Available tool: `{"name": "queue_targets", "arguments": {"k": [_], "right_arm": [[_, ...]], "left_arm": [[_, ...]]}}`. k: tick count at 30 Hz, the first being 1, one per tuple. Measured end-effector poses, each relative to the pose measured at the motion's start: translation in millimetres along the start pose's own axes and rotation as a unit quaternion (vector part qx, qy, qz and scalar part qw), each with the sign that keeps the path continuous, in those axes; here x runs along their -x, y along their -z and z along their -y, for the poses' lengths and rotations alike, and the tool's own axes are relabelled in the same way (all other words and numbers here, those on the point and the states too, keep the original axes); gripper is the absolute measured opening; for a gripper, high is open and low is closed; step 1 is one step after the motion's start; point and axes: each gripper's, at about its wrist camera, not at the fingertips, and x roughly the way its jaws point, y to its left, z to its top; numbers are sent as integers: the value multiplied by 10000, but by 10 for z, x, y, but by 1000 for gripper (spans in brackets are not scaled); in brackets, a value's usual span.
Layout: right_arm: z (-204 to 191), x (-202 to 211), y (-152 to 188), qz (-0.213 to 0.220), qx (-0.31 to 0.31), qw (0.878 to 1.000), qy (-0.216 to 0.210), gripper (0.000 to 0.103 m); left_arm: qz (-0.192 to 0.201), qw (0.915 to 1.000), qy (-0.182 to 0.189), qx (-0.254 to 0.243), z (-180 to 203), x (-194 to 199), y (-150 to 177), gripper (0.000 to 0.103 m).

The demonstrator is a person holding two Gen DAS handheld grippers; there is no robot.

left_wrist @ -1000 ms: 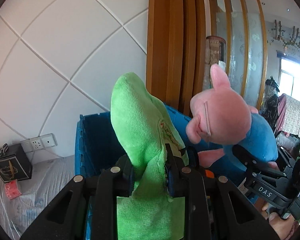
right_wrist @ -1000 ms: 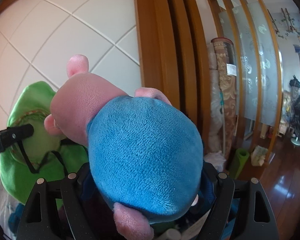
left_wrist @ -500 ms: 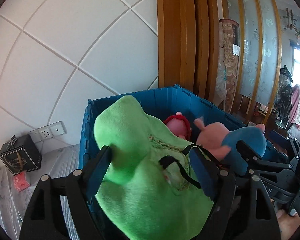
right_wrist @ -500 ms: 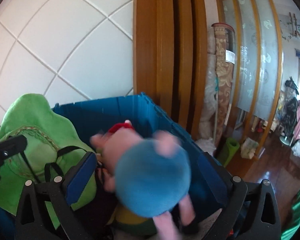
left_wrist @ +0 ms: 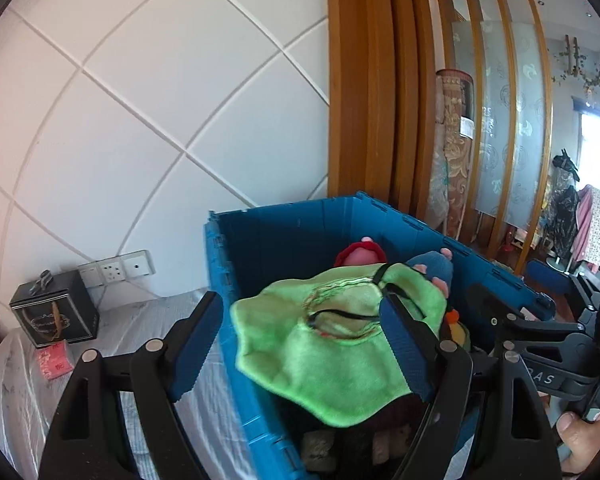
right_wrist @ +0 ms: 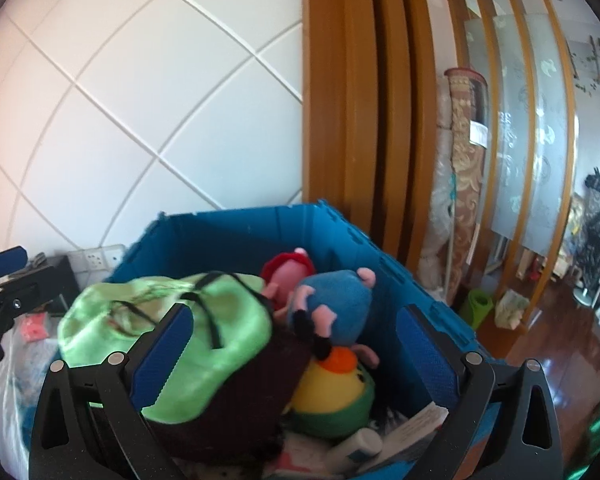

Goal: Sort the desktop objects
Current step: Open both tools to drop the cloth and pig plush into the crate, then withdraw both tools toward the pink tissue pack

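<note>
Filling the lower half of both views, a rigid blue plastic crate [right_wrist: 260,232] with ribbed walls stands on a counter [left_wrist: 148,320] under a wrinkled pale cover, against a white wall scored with diagonal grooves. Draped over the heap inside, at 9 o'clock from the crate's middle, lies a floppy green plush [right_wrist: 168,320] of fuzzy fleece with thin black straps. At 3 o'clock from it sits a rounded blue and pink plush pig [right_wrist: 332,304], and beneath that a yellow and green plush bird [right_wrist: 336,384].

The left gripper [left_wrist: 300,344] tilts gently downward at the crate's near left corner; its jaws have just been opening and stand apart, the green plush lying loose between them, clear of the ridged blue pads [left_wrist: 196,344]. The right gripper [right_wrist: 296,356] points slightly down over the crate; its jaws have just been opening too, spread wide and pressing on nothing.

A boxy black gift box [left_wrist: 54,314] sits at 9 o'clock from the crate.
</note>
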Motion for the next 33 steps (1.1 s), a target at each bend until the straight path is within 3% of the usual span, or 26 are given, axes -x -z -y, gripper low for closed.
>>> {"name": "queue_targets", "arguments": {"k": [5,11,20,23,26,33], "right_arm": [[-451,237,-26,170,222,9993,-228,103],[-1150,429,-30,234,441,9974,-526,103],[-2467,610,20,277,736,9853,-1514,103],[-2916,497,98,24,776,9764,-2015,103],[-3408,217,296,-535,887,9630,-2489,103],[-4105,-545,736,-1629,909,9419,-2794,103]], "left_arm": [[54,9995,-264,168,-446,253,151,83],[-24,9971,-601,465,-1239,543,399,83],[-260,9921,-962,757,-2550,881,954,83],[-535,9871,-1230,873,-3011,855,1221,83],[-893,9804,-1467,970,-3450,773,1540,83],[-1753,9539,-2096,1238,-4469,450,2230,83]]}}
